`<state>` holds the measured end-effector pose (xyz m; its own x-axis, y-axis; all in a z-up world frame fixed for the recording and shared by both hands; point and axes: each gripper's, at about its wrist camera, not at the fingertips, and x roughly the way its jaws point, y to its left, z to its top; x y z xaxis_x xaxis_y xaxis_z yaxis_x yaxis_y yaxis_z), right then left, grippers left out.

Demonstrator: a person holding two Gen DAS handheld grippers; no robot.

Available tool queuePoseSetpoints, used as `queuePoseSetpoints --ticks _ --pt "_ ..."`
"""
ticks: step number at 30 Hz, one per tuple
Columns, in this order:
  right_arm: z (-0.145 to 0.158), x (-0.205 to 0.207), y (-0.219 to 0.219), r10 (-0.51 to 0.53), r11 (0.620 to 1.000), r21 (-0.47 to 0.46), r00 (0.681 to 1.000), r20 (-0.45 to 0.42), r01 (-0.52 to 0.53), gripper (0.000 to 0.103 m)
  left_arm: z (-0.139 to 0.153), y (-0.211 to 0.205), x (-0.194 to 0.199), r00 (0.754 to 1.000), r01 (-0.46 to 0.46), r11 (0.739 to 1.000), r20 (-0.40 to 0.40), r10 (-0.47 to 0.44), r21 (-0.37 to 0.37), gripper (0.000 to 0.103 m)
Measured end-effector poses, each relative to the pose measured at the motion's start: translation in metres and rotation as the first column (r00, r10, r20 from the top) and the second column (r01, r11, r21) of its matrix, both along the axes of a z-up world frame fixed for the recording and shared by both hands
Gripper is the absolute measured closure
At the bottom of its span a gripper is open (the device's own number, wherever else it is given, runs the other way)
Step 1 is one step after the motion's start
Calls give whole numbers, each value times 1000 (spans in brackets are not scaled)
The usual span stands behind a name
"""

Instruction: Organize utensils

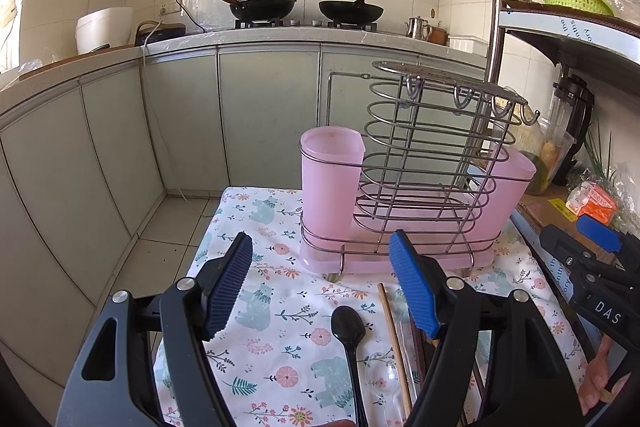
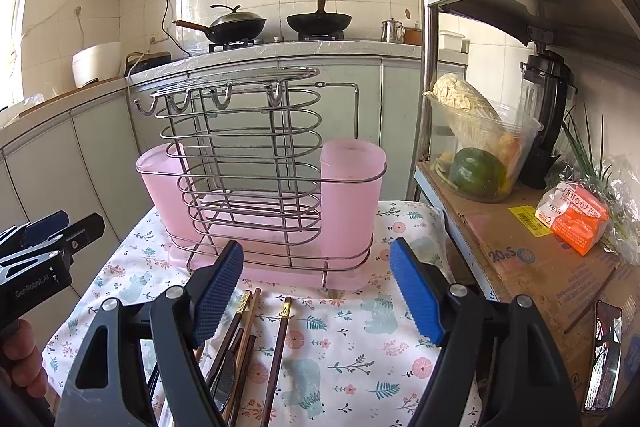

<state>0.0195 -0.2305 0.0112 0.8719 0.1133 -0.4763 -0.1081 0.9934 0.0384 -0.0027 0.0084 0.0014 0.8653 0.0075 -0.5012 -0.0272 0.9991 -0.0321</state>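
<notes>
A wire utensil rack (image 1: 424,163) with pink plastic cups (image 1: 332,183) stands on a floral cloth (image 1: 272,343); it also shows in the right wrist view (image 2: 256,179). In front of it lie a black spoon (image 1: 349,327), a clear spoon (image 1: 390,379) and chopsticks (image 1: 394,343). The right wrist view shows several dark chopsticks (image 2: 276,351) on the cloth. My left gripper (image 1: 320,287) is open and empty above the spoon. My right gripper (image 2: 316,291) is open and empty above the chopsticks.
A metal shelf (image 2: 520,227) stands right of the cloth with a bowl of vegetables (image 2: 476,151), a blender (image 2: 548,115) and an orange packet (image 2: 576,219). Kitchen cabinets (image 1: 180,115) and a stove with woks (image 1: 264,3) lie behind. The floor drops off at the left.
</notes>
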Motion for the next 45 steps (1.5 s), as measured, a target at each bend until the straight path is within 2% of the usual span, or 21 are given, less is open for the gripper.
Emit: queuePoseSetpoints --ticks 45 --pt "-2 1 -4 -4 1000 30 1000 -8 5 29 -5 0 2 1000 -2 1000 -15 2 7 32"
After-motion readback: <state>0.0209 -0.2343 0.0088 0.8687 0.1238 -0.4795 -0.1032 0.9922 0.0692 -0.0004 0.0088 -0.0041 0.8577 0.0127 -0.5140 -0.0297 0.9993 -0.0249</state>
